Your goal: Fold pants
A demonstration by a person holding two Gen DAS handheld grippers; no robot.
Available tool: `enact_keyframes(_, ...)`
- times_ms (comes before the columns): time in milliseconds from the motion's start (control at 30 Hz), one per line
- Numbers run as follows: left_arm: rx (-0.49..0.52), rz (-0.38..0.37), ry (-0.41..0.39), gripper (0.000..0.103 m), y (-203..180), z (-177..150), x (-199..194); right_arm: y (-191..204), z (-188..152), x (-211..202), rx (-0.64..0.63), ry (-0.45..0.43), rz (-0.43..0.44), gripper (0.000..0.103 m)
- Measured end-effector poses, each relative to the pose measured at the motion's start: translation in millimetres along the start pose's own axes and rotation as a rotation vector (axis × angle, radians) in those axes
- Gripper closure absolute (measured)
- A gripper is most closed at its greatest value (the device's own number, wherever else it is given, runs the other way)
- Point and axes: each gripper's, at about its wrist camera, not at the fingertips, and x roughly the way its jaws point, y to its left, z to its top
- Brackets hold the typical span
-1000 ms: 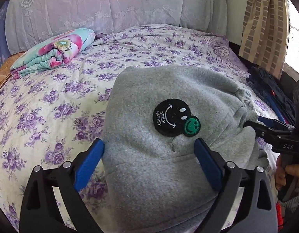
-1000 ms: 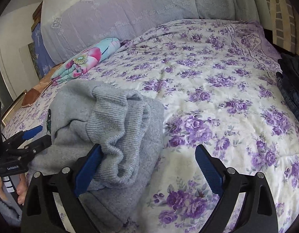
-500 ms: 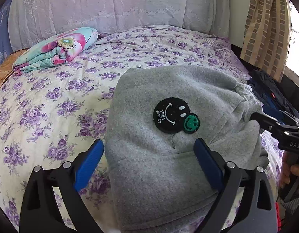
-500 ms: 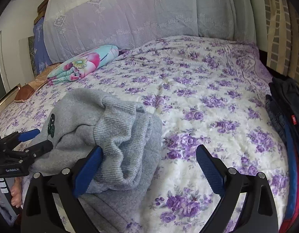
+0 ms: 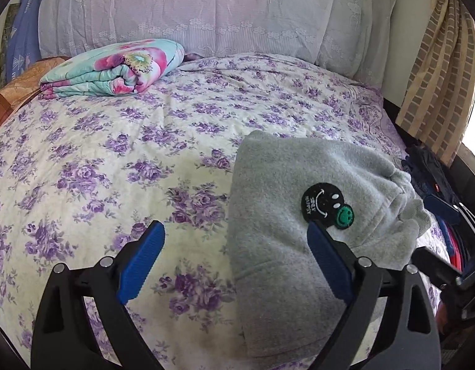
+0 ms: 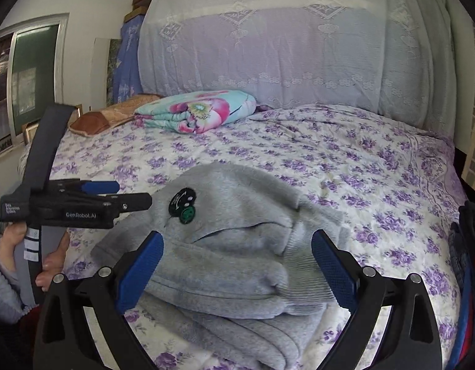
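Observation:
The grey pants [image 5: 286, 246] lie folded into a thick bundle on the purple-flowered bed sheet [image 5: 114, 154], a black smiley patch [image 5: 326, 206] facing up. My left gripper [image 5: 234, 259] is open; its right finger rests over the bundle's left part and its left finger is over bare sheet. In the right wrist view the pants [image 6: 237, 231] sit between the wide-open fingers of my right gripper [image 6: 237, 265], ribbed cuffs nearest. The left gripper [image 6: 129, 194] hovers just left of the patch [image 6: 183, 205], held by a hand [image 6: 52, 259].
A folded floral blanket [image 5: 114, 74] and a brown pillow [image 6: 95, 120] lie near the lace-covered headboard [image 6: 299, 61]. Dark clothes [image 5: 428, 169] are piled along the bed's right edge, below a striped curtain [image 5: 437, 77].
The left gripper has shifted left, so the pants now sit at its right finger. The right gripper has swung left and lifted its view, bringing the bundle between its fingers. Both stay open.

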Motion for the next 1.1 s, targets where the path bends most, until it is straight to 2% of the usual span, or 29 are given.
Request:
enact_keyframes(67,0.033,0.005,0.037,0.012,-4,-12,9,1,-16,19,-0.001,0.082,-0.011,0.005)
enact_keyframes(167,0.006,-0.019,0.051,0.008,0,-32,15,4,-33,19,-0.023,0.069,-0.021,0.004)
enact_keyframes(300,-0.074,-0.106,0.084,0.007,15,-36,14,2,-31,16,-0.017,0.071,-0.006,0.004)
enact_keyframes(400,-0.072,-0.09,0.052,0.009,12,-35,2,-3,-13,-1,0.001,0.026,0.065,0.004)
enact_keyframes(500,-0.021,-0.086,-0.016,0.009,-1,-29,-19,-17,23,-16,0.064,-0.049,0.127,0.004)
enact_keyframes(600,0.039,-0.104,-0.044,0.009,-20,-23,-31,-22,59,-2,0.091,-0.056,0.117,0.004)
enact_keyframes(667,0.087,-0.097,-0.023,0.009,-32,-24,-26,-21,75,20,0.095,-0.027,0.125,0.008)
enact_keyframes(767,0.12,-0.063,0.071,0.007,-39,-37,2,-18,79,66,0.127,0.097,0.19,0.011)
enact_keyframes(800,0.09,-0.084,0.088,0.004,-34,-43,10,-19,73,84,0.14,0.15,0.203,0.011)
enact_keyframes(867,-0.016,-0.178,0.121,0.004,-17,-48,21,-22,57,115,0.149,0.237,0.218,0.009)
enact_keyframes(933,-0.05,-0.234,0.146,0.004,-8,-46,27,-23,48,123,0.161,0.239,0.229,0.008)
enact_keyframes(1033,-0.03,-0.221,0.129,0.004,-12,-48,26,-22,50,122,0.157,0.254,0.237,0.007)
enact_keyframes(1100,-0.038,-0.232,0.131,0.004,-11,-49,26,-20,50,117,0.155,0.231,0.231,0.007)
